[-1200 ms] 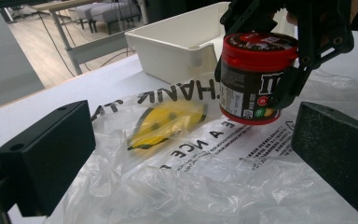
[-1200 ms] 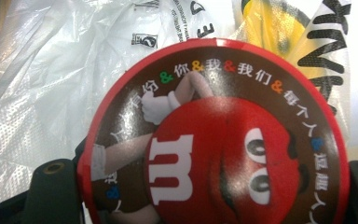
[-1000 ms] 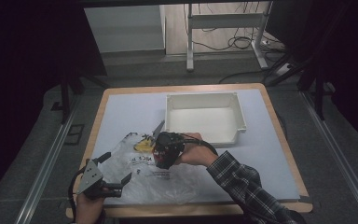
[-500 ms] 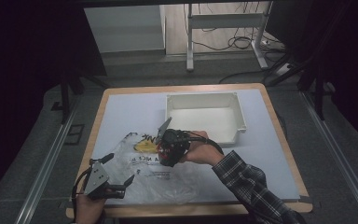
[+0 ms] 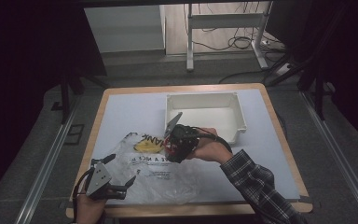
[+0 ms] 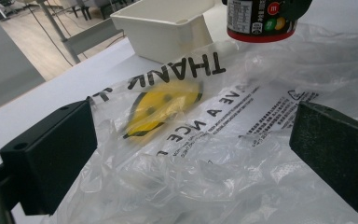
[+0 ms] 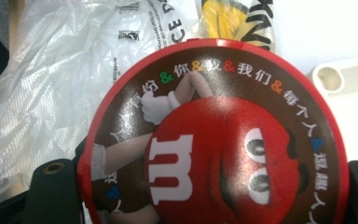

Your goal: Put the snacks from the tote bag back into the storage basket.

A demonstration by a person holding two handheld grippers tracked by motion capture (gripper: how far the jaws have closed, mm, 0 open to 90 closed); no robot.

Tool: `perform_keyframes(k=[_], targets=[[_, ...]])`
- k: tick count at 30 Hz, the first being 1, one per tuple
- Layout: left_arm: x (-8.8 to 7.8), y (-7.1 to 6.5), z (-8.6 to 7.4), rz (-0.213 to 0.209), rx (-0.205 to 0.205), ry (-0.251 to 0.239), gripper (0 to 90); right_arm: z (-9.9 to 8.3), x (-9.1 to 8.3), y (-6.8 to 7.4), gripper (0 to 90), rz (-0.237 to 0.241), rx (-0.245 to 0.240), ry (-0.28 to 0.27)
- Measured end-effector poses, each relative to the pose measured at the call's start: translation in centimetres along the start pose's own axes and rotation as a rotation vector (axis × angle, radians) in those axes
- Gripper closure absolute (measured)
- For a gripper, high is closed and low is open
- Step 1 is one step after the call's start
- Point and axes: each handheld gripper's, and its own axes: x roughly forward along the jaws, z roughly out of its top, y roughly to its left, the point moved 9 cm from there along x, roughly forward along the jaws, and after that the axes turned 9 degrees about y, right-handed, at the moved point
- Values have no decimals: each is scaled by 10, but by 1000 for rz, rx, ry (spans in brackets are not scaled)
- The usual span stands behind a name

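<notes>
Two grippers over a plastic bag, one holding a candy tub.

We see the right gripper [image 5: 175, 145] with its jaws clamped on either side of a red-rimmed candy tub [image 7: 214, 135], held above the clear plastic bag [image 5: 168, 172], with the white bin [image 5: 205, 114] just beyond. Our left gripper [image 6: 191, 154] stands with jaws wide apart and nothing between the pads, the bag's crumpled edge beneath them, probably not touching.

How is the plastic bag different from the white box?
The plastic bag is clear, crinkly and lies flat; the white box is solid-coloured, stiff and stands with upright walls. The plastic bag has black words and a yellow smiley printed on it; the white box is plain. Both sit on the table.
</notes>
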Motion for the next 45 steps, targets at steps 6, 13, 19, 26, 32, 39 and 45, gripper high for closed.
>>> perform_keyframes(k=[6,13,19,26,32,39,45], targets=[[-2,2,2,-15,-44,-32,0,-2,-3,-3,258,-11,1,4],[-7,7,5,-27,-119,-88,0,-5,-7,-5,258,-21,-3,10],[-9,8,6,-30,-143,-106,0,-9,-10,-10,258,-30,0,3],[-10,9,7,-29,-151,-114,0,-13,-13,-13,258,-37,0,6],[-10,9,6,-25,-153,-115,0,-16,-15,-17,258,-44,-2,7],[-10,10,6,-22,-149,-112,0,-20,-17,-22,258,-53,9,5],[-10,10,6,-19,-148,-109,0,-24,-19,-28,258,-61,15,6]])
